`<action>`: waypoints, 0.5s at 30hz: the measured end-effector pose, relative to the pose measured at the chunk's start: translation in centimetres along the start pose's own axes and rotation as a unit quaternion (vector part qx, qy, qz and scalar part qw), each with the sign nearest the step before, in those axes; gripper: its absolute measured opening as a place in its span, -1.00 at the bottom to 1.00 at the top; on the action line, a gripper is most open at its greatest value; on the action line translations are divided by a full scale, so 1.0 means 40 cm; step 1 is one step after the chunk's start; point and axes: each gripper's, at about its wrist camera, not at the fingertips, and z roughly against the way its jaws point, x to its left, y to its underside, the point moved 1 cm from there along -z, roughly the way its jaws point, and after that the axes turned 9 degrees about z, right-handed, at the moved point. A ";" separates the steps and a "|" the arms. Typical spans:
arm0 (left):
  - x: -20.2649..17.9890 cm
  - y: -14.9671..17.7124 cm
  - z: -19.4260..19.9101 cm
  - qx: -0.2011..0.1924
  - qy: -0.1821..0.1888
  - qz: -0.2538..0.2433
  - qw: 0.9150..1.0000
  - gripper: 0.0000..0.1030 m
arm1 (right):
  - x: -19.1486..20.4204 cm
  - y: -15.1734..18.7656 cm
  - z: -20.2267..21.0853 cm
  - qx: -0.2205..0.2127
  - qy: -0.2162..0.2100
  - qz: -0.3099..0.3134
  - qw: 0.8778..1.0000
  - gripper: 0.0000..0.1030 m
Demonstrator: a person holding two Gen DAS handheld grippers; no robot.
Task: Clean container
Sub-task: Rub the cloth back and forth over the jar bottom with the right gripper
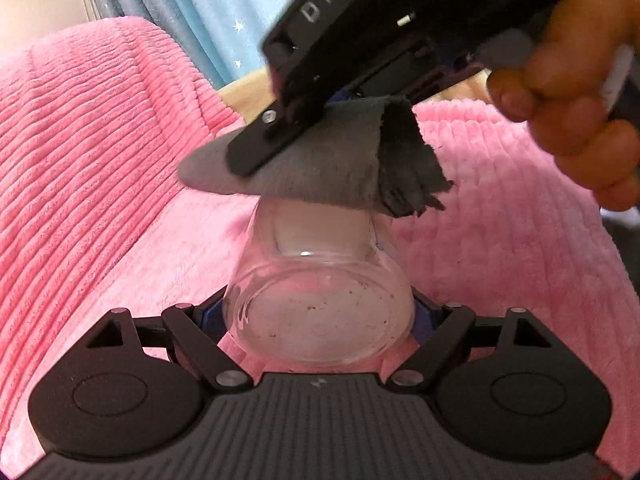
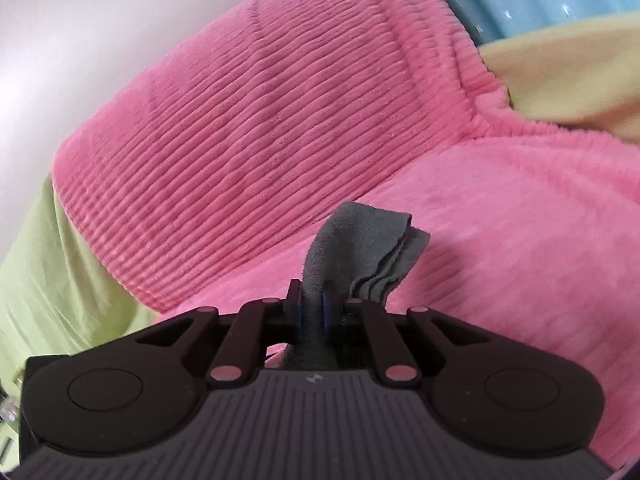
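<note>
One clear glass container (image 1: 318, 296) sits clamped in the left gripper (image 1: 318, 320) over a pink blanket (image 1: 100, 160). The right gripper (image 2: 312, 312) pinches one folded grey cloth (image 2: 360, 248), which rests on the container's far end.

pink ribbed blanket (image 2: 260, 128) | blue starred curtain (image 1: 208, 12) | pale wall (image 2: 48, 40) | yellow fabric (image 2: 568, 68)
</note>
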 end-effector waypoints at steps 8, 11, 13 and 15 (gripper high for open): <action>0.111 0.006 -0.012 0.017 0.103 0.207 0.973 0.68 | -0.005 0.003 0.003 0.000 -0.005 -0.004 1.000 -0.87; 0.100 0.004 -0.009 0.014 0.094 0.192 0.977 0.66 | -0.002 -0.002 0.004 0.001 -0.004 -0.004 1.000 -0.87; 0.085 -0.001 -0.006 0.012 0.072 0.153 0.986 0.66 | 0.004 0.001 0.014 0.007 -0.008 0.006 1.000 -0.87; 0.070 -0.010 -0.002 0.009 0.035 0.090 0.995 0.66 | 0.016 0.002 0.017 0.024 -0.036 0.019 0.999 -0.86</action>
